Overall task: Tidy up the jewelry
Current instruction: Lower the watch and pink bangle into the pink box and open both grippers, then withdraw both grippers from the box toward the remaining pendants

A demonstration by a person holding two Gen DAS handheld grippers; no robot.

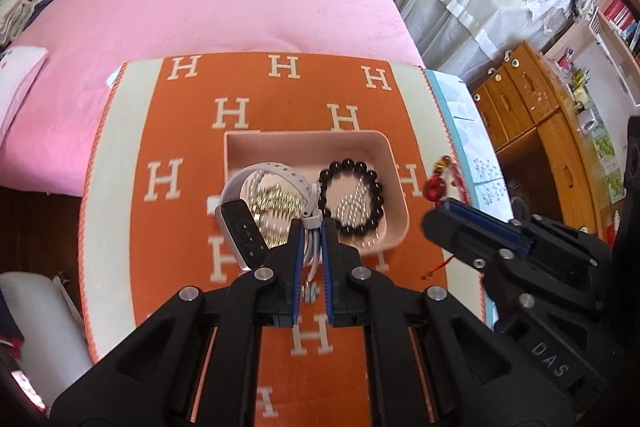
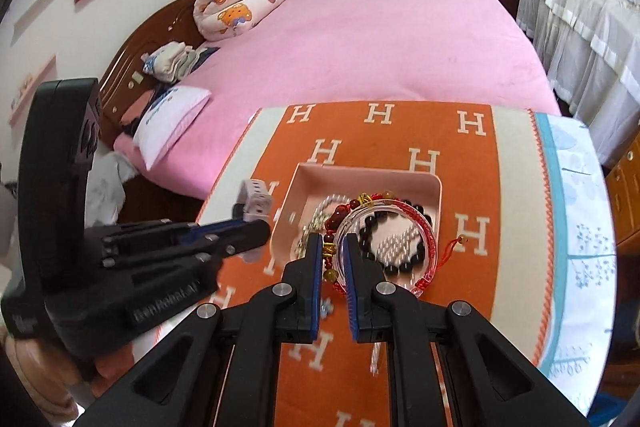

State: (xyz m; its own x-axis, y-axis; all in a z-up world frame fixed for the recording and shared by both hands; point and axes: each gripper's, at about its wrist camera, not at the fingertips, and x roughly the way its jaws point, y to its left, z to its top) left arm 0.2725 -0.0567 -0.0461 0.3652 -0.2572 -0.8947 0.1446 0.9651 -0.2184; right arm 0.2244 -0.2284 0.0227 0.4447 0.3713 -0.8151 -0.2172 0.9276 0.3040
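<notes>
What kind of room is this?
Most likely a bedroom at home: a big bed with a pink sheet, a bear-print pillow by the wooden headboard, and a wooden cabinet beside it.

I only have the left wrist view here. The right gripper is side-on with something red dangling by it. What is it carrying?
Observer: In the right wrist view, the right gripper is shut on a clear bangle, with a red cord bracelet caught alongside.
Operator: Is that near the tray?
Observer: From that camera the bangle overlaps the pink tray, and the black bead bracelet shows through the ring. I cannot tell its height above the tray.
Operator: Anything of the person?
Observer: Fingers of a hand show beneath the left gripper.
</notes>
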